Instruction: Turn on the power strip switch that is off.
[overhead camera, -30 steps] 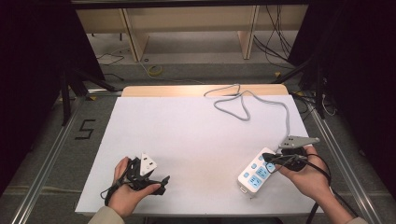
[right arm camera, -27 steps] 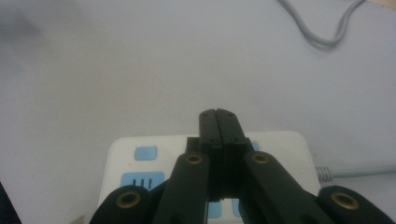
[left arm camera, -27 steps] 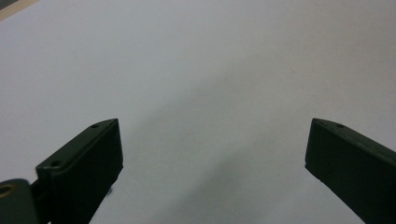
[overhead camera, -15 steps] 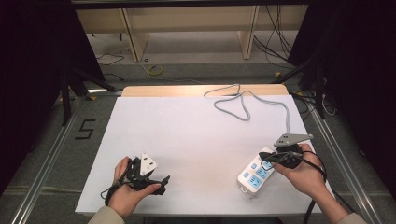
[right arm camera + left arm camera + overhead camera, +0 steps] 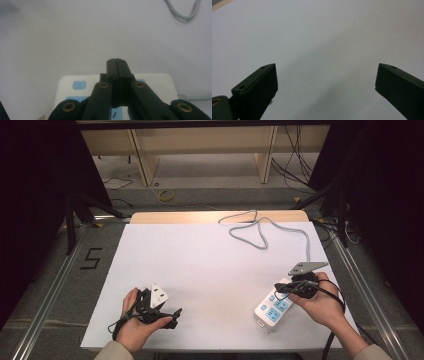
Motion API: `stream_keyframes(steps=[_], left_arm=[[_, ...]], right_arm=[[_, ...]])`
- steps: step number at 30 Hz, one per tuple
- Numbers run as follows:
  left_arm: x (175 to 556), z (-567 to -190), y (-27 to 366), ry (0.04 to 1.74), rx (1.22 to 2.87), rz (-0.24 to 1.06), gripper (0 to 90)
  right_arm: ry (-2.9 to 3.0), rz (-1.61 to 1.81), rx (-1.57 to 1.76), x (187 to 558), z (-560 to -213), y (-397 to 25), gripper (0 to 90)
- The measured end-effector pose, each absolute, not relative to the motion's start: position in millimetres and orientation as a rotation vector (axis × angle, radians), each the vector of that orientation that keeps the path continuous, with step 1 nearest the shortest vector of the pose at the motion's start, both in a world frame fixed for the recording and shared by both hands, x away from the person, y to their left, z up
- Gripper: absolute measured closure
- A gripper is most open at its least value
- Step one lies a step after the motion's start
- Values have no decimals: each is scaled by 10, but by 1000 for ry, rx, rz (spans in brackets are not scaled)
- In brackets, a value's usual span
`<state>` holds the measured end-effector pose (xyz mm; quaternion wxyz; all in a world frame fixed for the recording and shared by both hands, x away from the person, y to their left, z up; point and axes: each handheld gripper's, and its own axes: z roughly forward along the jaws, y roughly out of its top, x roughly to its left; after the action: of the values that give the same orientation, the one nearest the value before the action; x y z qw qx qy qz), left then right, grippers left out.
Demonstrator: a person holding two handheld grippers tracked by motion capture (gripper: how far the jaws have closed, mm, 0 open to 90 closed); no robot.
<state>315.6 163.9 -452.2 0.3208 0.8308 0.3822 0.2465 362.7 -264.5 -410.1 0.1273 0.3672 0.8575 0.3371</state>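
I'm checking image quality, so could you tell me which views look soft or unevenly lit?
High view: sharp, table bright, surroundings dark. Left gripper view: jaws blurred at the edges, a faint shadow between them. Right gripper view: jaws fairly crisp, power strip and cable slightly soft.

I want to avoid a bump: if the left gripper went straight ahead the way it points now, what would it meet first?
Probably nothing but bare white table. The left gripper has its jaws wide apart, with open tabletop ahead; its height above the surface is unclear.
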Motion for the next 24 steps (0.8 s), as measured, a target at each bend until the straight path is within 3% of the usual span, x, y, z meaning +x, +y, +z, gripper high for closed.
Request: stream_keyframes(steps=[24], left_arm=[[3157,-4523,1636,1003,2186,646,39]], right_arm=[[2565,904,1084,3722,-4165,-2572,900]])
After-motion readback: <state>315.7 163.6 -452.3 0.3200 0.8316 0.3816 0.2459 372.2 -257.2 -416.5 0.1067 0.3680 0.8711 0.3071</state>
